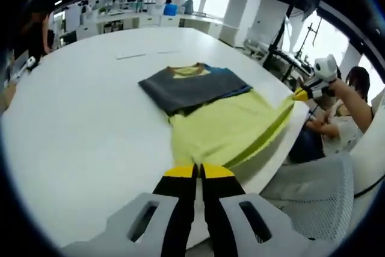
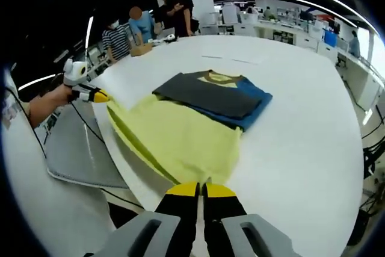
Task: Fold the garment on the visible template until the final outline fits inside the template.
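1. In the left gripper view the left gripper point(image 1: 198, 171), yellow-tipped with black jaws, has its jaws pressed together on the near hem of the yellow-green garment point(image 1: 225, 127); whether cloth lies between the tips is hard to make out.
2. In the right gripper view the right gripper point(image 2: 200, 189) is likewise closed at the garment's point(image 2: 180, 133) hem corner; that corner is hidden under the tips.
3. The garment lies at frame centre on the round white table point(image 1: 90, 118), its dark grey and blue sleeves folded across the upper part; its lower part reaches the table edge.
4. No template outline is discernible.
5. Wide bare tabletop point(image 2: 301, 148) lies around it; people stand at the upper left of the right gripper view.
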A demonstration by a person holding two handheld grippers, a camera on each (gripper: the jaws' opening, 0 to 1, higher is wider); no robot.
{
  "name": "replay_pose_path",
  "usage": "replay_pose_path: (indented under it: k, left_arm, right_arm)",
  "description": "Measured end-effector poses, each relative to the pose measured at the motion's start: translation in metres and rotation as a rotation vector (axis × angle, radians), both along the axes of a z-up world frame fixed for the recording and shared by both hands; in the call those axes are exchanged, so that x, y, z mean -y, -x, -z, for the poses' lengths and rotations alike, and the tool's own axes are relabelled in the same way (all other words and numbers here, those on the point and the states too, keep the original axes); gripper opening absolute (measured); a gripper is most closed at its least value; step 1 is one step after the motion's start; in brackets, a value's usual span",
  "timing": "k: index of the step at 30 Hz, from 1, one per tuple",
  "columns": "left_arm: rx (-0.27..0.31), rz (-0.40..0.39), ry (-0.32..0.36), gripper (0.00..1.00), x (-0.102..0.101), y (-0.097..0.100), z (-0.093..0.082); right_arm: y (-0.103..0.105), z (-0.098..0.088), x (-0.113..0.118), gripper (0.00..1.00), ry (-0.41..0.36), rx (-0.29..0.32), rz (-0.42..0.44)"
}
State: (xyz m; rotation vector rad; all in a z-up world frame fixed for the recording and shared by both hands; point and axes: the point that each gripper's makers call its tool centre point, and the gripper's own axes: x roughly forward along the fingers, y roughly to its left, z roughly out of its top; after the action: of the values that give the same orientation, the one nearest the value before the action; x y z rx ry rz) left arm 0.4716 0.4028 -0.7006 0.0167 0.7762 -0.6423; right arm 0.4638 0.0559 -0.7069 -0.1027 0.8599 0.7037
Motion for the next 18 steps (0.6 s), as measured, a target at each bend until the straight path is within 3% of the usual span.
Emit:
replay_pose_path:
  k: [18]
  left_arm:
    - [0.047, -0.034, 0.007, 0.0, -0.005, -0.035, -0.007]
  right_arm:
    - [-0.033, -0.007, -0.006, 0.0, -0.011, 0.022, 0.021]
